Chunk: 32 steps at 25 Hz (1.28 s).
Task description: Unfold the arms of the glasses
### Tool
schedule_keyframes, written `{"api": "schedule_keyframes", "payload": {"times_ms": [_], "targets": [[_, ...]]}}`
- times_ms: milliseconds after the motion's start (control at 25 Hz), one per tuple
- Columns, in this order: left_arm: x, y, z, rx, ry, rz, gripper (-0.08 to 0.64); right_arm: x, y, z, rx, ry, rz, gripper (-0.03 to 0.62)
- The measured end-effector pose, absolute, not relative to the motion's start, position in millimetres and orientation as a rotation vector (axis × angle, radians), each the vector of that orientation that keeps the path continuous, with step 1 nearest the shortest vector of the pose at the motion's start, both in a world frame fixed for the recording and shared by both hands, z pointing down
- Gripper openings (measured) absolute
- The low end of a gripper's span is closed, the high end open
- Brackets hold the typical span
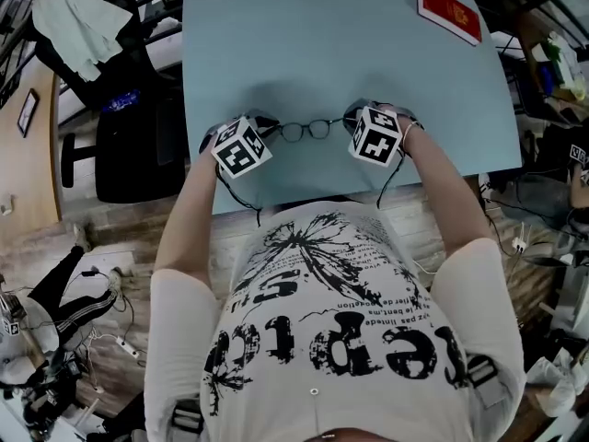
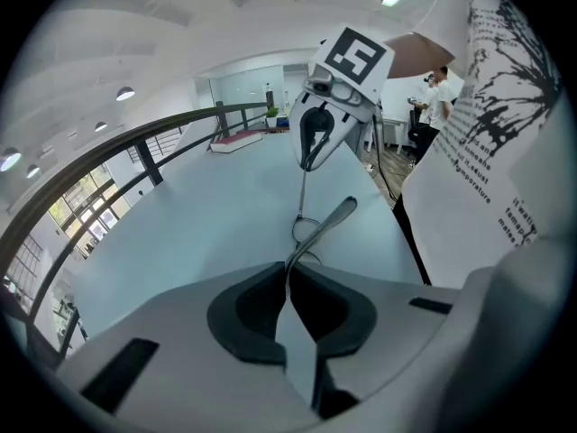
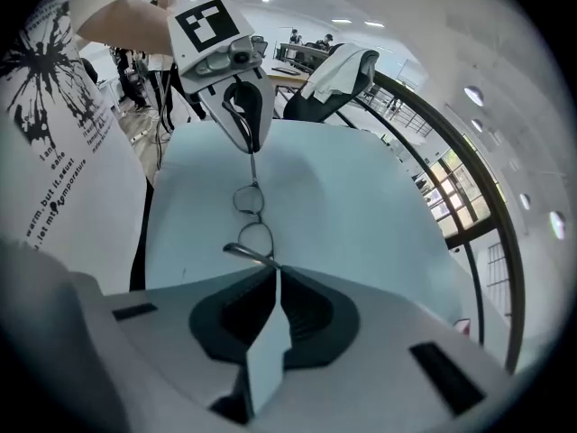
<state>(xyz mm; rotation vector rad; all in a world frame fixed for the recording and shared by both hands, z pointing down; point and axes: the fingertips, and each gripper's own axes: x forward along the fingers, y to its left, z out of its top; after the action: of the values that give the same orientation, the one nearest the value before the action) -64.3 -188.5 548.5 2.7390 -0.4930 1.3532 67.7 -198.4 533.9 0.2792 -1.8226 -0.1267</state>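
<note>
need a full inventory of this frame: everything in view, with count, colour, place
glasses: 1, dark thin frame, near edge of the table, held between both grippers
table: 1, light blue, centre
book: 1, red, table's far right corner
office chair: 1, black, left of the table
garment: 1, white, draped over the chair's back
cables: several, black and white, floor at lower left
T-shirt: 1, white with black print, on the person
left gripper: 1, light grey, shut on the glasses' left end
right gripper: 1, light grey, shut on the glasses' right end
</note>
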Motion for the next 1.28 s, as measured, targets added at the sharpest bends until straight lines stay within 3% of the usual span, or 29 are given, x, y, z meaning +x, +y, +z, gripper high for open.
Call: {"api": "schedule_keyframes", "payload": {"times_ms": [320, 480, 600, 720, 1000, 1280], "targets": [[-60.7, -189.9, 544.9, 2.739, -0.542, 1.291, 0.029, 60.3, -199.1, 529.1, 0.354, -1.864, -0.115, 0.032], [-59.7, -185.0, 541.0, 2.749, -0.582, 1.221, 0.032, 62.8, -194.8, 525.9, 0.384, -1.890, -0.106, 0.072], [-64.9, -180.9, 539.5, 2.751, -0.622, 1.171, 0.101, 60.0, -186.5, 525.9, 0.400, -1.904, -0.093, 0.072], [-77.1, -174.4, 539.1, 2.746, -0.665, 1.147, 0.107, 56.5, -175.9, 526.8, 0.419, -1.906, -0.079, 0.072], [-97.3, -150.1, 495.7, 2.810, -0.914, 0.915, 0.104, 56.9, -153.0, 500.8, 0.689, -1.991, -0.012, 0.031], [-110.9, -114.9, 423.4, 2.886, -1.151, 0.566, 0.034, 39.1, -127.1, 434.0, 1.152, -2.266, 0.043, 0.012]]}}
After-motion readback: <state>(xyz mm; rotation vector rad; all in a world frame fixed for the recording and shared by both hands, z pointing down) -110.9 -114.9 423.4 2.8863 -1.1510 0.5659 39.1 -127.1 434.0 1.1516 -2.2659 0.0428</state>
